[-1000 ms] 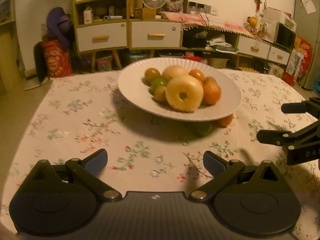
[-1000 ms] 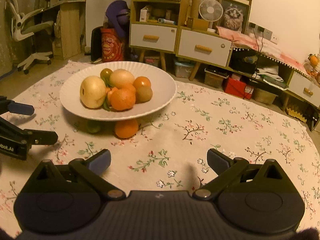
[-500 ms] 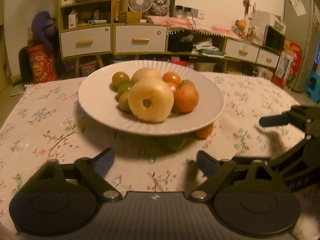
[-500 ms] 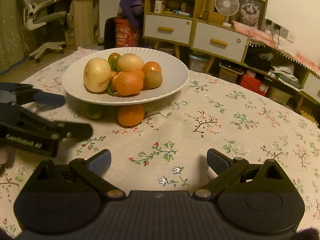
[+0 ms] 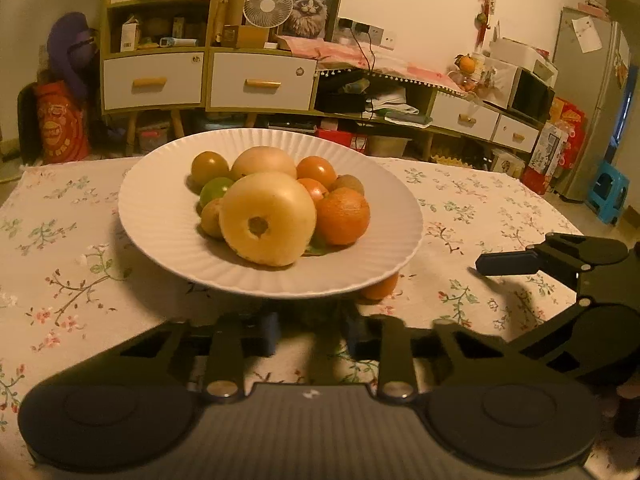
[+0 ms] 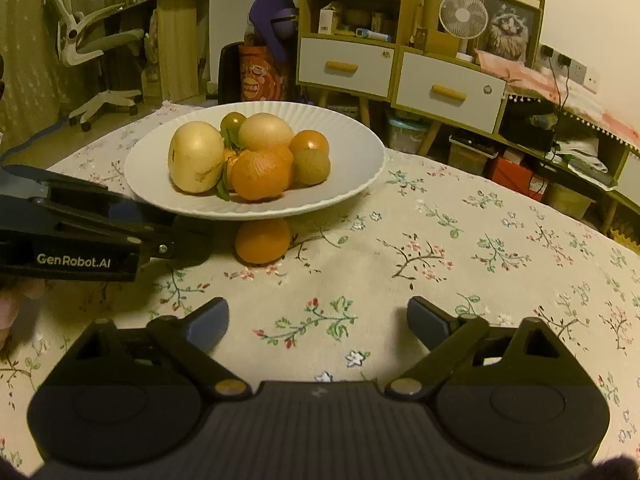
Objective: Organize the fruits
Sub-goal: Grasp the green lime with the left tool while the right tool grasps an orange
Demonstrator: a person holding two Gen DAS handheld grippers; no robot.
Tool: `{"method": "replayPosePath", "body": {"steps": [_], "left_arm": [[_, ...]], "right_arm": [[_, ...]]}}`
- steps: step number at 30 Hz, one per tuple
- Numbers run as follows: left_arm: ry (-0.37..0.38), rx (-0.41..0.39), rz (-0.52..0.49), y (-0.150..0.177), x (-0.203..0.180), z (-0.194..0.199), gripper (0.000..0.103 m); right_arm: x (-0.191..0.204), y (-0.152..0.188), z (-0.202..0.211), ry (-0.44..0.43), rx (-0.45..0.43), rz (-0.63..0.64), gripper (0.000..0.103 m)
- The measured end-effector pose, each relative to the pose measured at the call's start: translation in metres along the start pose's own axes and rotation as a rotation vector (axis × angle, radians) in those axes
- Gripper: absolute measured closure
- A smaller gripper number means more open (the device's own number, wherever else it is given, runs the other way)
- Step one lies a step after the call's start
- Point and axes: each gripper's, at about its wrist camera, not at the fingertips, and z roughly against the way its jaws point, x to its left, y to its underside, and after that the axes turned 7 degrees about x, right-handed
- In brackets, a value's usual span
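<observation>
A white footed plate point(image 5: 160, 216) holds a pile of fruit, with a big yellow apple point(image 5: 266, 224) and an orange point(image 5: 346, 216) in front. My left gripper point(image 5: 310, 334) reaches under the near rim, shut on a small dark green fruit point(image 5: 308, 318) in the plate's shadow. A loose orange point(image 6: 262, 242) lies on the cloth beside the plate's foot. In the right wrist view the left gripper point(image 6: 176, 240) comes in from the left and hides the green fruit. My right gripper point(image 6: 318, 320) hovers over the tablecloth, its jaws closing with nothing between them.
A floral tablecloth point(image 6: 460, 248) covers the round table. Behind it stand a cabinet with drawers point(image 5: 208, 80), a fan point(image 5: 268, 4) and low shelves. An office chair point(image 6: 92, 40) is at the far left. A hand point(image 6: 16, 304) holds the left gripper.
My left gripper has moved in under the plate's rim and its jaws have closed on the green fruit. The right gripper's jaws have narrowed a little.
</observation>
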Motion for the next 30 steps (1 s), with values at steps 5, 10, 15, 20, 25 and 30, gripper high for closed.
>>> {"method": "replayPosePath", "body": {"steps": [5, 10, 15, 20, 25, 30], "left_arm": [[0.008, 0.016, 0.008, 0.003, 0.005, 0.007, 0.075], [-0.017, 0.024, -0.018, 0.012, 0.009, 0.019, 0.075], [-0.029, 0.026, -0.031, 0.017, 0.013, 0.025, 0.075], [-0.033, 0.029, -0.034, 0.017, 0.013, 0.025, 0.075], [-0.031, 0.029, -0.031, 0.016, 0.013, 0.025, 0.075], [-0.033, 0.029, -0.033, 0.016, 0.013, 0.024, 0.075]], "right_arm": [[0.004, -0.006, -0.003, -0.014, -0.008, 0.007, 0.024], [0.013, -0.014, -0.007, -0.03, -0.015, 0.021, 0.031], [0.022, -0.022, -0.014, -0.031, -0.01, 0.039, 0.041], [0.028, -0.028, -0.018, -0.03, -0.007, 0.042, 0.049], [0.031, -0.031, -0.02, -0.021, -0.012, 0.043, 0.059], [0.03, -0.033, -0.023, 0.007, -0.005, 0.03, 0.073]]}}
